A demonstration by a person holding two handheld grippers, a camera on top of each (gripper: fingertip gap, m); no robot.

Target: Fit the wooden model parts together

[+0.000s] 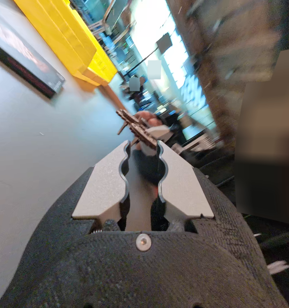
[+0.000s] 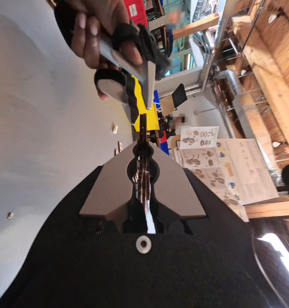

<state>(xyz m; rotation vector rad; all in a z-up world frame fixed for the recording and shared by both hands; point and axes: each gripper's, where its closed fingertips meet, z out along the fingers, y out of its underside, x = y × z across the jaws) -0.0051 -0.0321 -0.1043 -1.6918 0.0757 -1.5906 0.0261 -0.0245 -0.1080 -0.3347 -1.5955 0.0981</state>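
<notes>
Between the left gripper [image 1: 143, 143] fingers, an open gap, nothing lodged in it. Just ahead, blocked by the wooden model [image 1: 137, 129] and the right gripper [image 2: 143, 143] clamped on it. Left of that, bare table [image 1: 40, 150]; farther off, a yellow bin [image 1: 65, 41] and dark box [image 1: 23, 56].
</notes>
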